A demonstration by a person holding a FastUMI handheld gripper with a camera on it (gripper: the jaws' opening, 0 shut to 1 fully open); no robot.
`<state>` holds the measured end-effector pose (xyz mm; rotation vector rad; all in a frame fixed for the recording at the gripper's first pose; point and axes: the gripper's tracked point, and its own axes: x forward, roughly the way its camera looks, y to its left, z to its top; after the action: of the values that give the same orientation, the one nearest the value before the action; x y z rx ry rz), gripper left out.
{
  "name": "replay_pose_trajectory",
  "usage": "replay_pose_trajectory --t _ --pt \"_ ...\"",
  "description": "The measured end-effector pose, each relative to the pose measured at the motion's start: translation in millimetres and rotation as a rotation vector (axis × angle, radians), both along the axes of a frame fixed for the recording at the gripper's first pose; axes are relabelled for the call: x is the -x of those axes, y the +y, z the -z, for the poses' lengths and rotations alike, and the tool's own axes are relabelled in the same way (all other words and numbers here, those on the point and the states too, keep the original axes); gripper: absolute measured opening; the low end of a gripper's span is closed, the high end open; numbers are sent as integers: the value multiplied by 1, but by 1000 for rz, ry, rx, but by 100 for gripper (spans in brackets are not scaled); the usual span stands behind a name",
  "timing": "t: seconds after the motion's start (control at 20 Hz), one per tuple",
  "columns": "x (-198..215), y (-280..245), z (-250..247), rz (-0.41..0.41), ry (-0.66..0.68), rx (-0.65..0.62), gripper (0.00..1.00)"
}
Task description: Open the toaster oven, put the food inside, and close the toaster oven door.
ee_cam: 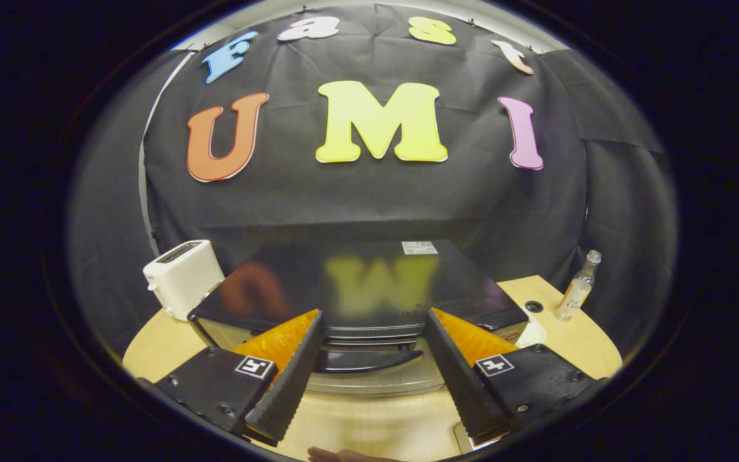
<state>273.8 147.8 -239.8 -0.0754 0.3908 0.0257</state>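
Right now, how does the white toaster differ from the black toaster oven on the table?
The white toaster is small, boxy and matte; the toaster oven is much wider, black, with a glossy top that mirrors the wall. The toaster stands off to the side, beyond the fingers; the toaster oven sits straight ahead, its door handle between the fingers of the open gripper. Both rest on the wooden table, close together.

Your toaster oven (369, 282) has a glossy black top with a small white label at its back, plus a dark handle on a silvery front. Beside it you've got a white toaster (182, 277) and a clear bottle (577, 287) with pale liquid, on a light wood-grain table (376, 423).
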Motion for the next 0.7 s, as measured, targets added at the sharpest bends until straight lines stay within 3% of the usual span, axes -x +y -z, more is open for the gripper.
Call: replay_pose_trajectory --t 0.4,0.7 --pt "33 -4 4 -13 -4 11 100" --pt "80 -10 18 -39 2 15 99"
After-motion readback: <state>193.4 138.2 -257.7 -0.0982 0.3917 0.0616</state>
